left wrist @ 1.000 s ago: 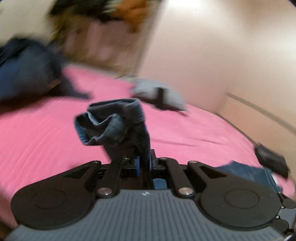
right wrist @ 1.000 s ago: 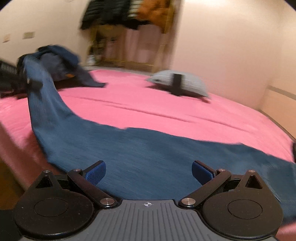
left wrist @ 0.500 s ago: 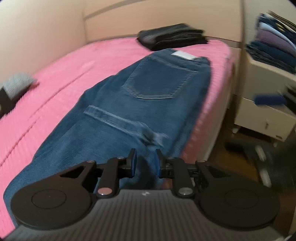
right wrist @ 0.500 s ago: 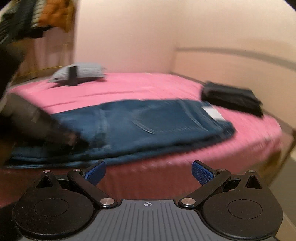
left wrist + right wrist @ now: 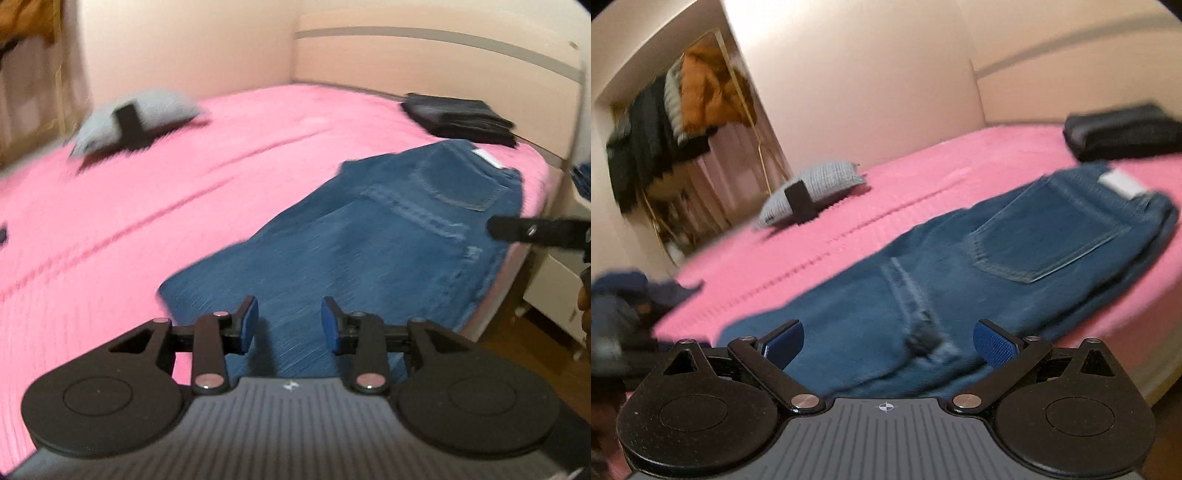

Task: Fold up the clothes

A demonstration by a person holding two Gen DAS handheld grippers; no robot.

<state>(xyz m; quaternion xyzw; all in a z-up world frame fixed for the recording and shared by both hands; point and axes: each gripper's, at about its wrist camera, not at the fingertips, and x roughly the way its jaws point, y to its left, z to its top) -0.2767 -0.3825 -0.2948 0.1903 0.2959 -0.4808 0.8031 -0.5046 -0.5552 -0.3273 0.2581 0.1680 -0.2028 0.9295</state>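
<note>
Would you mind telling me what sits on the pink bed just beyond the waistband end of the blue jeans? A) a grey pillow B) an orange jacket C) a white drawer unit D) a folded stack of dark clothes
D: a folded dark stack lies past the waistband of the jeans, by the headboard; the grey pillow lies far across the pink bed.

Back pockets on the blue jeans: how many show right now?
1. The back pocket sits on the upward side of the blue jeans, below the waistband with its white label. The jeans appear folded lengthwise, so a second pocket may be hidden underneath.
</note>
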